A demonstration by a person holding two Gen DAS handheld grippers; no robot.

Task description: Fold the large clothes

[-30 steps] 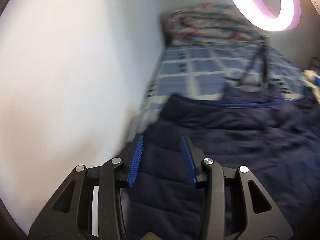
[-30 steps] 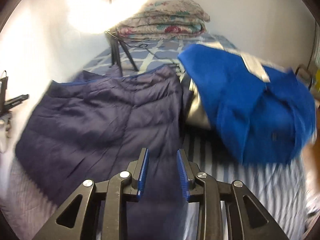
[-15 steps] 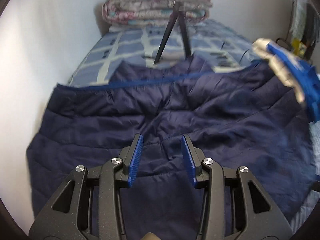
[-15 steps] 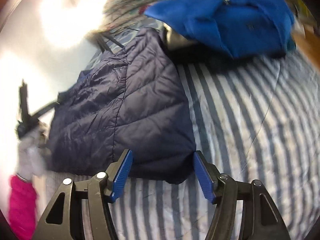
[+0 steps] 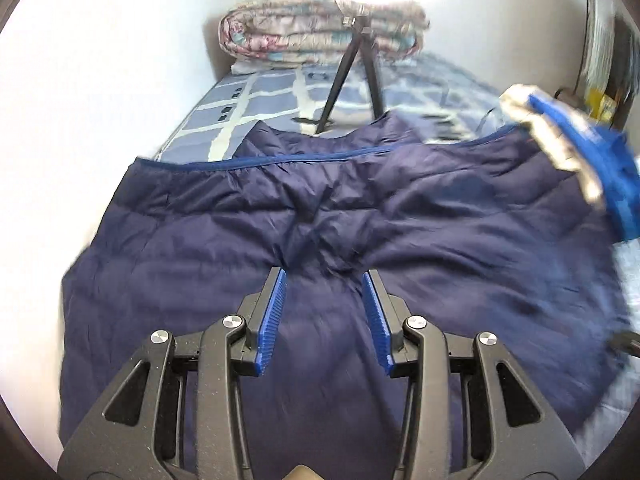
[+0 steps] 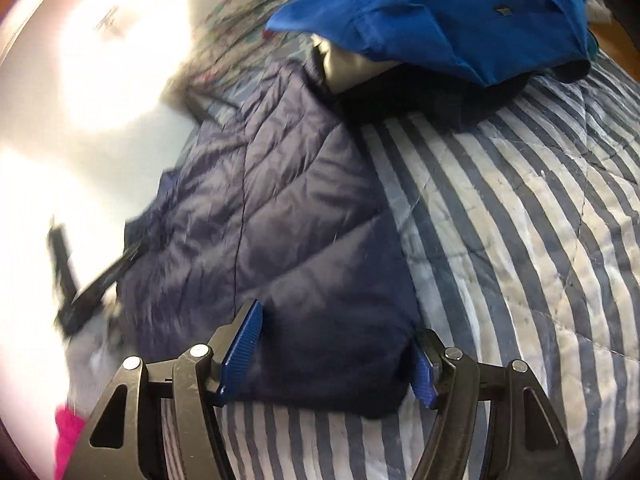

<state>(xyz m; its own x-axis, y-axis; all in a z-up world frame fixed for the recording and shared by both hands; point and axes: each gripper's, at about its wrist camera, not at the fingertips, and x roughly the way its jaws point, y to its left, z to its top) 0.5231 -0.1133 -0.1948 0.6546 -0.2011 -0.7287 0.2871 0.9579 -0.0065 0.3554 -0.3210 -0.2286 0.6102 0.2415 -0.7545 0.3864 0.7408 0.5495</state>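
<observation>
A large navy quilted jacket (image 5: 360, 216) lies spread on the bed, filling the left wrist view. My left gripper (image 5: 325, 280) is open and empty, hovering over the jacket's middle. In the right wrist view the same jacket (image 6: 280, 208) lies on the striped bedcover (image 6: 520, 240). My right gripper (image 6: 336, 336) is open wide, its jaws straddling the jacket's near corner, which lies between them.
A bright blue garment (image 6: 460, 12) sits piled at the bed's far right, also at the right edge of the left wrist view (image 5: 600, 168). A folded floral quilt (image 5: 320, 28) and a black tripod (image 5: 356, 64) stand at the far end. A white wall runs along the left.
My left gripper swung from the wall side to over the jacket's middle. My right gripper opened wider and dropped to the jacket's near corner.
</observation>
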